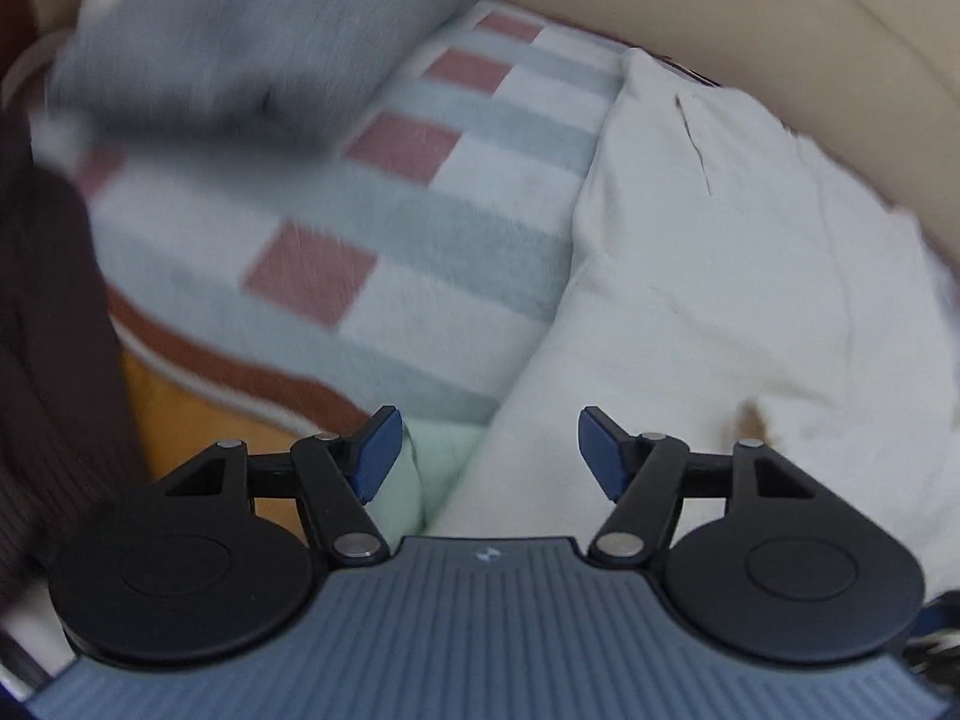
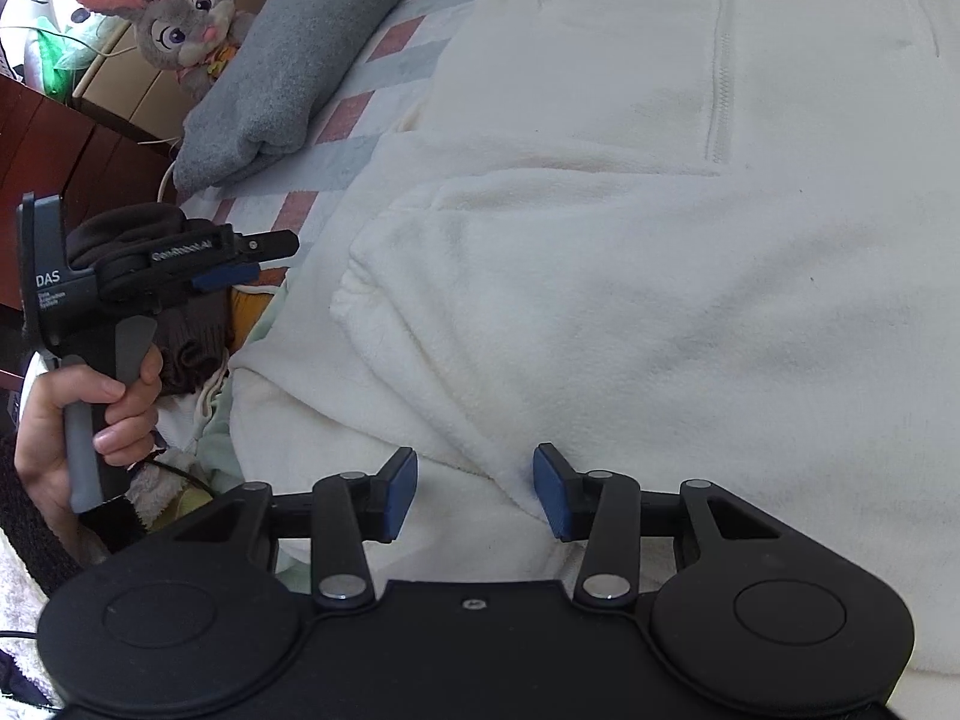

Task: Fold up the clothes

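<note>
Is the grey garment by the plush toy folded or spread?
Folded. The grey garment lies as a compact, thick bundle with layered edges on the checked blanket, beside the plush toy.

In the right wrist view, the left tongs carry two readable markings. The dark grey housing bears "DAS" in pale capitals, with smaller lines beneath too fine to read. The black arm bears white lettering reading roughly "GenRobot.AI". A tag on the plush toy shows an illegible mark. The left wrist view shows only a small unreadable emblem.
</note>
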`<state>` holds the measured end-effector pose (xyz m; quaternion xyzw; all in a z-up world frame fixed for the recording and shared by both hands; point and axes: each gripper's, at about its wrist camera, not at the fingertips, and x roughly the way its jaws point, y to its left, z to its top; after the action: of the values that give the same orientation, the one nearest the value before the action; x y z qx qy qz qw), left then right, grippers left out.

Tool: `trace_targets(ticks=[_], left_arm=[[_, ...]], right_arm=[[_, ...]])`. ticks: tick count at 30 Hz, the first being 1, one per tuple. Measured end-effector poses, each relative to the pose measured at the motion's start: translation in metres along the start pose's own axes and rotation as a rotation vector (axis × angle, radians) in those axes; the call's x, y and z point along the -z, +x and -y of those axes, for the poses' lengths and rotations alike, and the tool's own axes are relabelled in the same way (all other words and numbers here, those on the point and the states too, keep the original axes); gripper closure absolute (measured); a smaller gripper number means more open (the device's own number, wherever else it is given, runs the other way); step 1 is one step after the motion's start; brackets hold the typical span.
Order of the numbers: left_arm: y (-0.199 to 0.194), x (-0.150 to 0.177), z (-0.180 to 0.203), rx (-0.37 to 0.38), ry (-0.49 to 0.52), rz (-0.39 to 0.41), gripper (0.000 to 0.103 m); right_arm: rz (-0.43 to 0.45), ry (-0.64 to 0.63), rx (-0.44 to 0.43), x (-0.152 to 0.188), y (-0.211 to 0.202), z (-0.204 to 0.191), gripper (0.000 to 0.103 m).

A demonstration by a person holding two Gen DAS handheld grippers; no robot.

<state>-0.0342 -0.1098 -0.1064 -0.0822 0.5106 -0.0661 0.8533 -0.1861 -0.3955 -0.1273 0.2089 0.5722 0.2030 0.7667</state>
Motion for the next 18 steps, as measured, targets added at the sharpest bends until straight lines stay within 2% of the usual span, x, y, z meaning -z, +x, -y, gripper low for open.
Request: trace_targets(ticks=[4,6,9,12,14,16,18], left_arm=[[0.006,0.006,0.014,-0.012,0.082,-0.021,0.038],[0.005,0.006,0.019,-0.004,0.111,-0.002,0.038],[-0.003,0.004,0.018,0.043,0.128,0.029,0.038],[-0.014,0.001,0.02,0.13,0.159,0.052,0.037],[-0.022,0.003,0.028,0.177,0.211,0.041,0.036],[-0.028,0.006,0.037,0.204,0.262,0.021,0.034],[-0.026,0.01,0.034,0.211,0.25,-0.052,0.033]], right_arm=[[0.001,0.001,0.008,0.001,-0.001,-0.001,0.054],[0.005,0.005,0.007,0.001,-0.004,-0.001,0.054],[0.047,0.036,-0.004,-0.002,-0.013,0.005,0.054],[0.12,0.059,-0.017,-0.008,-0.028,0.013,0.054],[0.141,0.01,0.001,-0.013,-0.036,0.01,0.054],[0.139,-0.099,0.04,-0.019,-0.037,-0.005,0.054],[0.116,-0.193,0.058,-0.022,-0.034,-0.02,0.054]])
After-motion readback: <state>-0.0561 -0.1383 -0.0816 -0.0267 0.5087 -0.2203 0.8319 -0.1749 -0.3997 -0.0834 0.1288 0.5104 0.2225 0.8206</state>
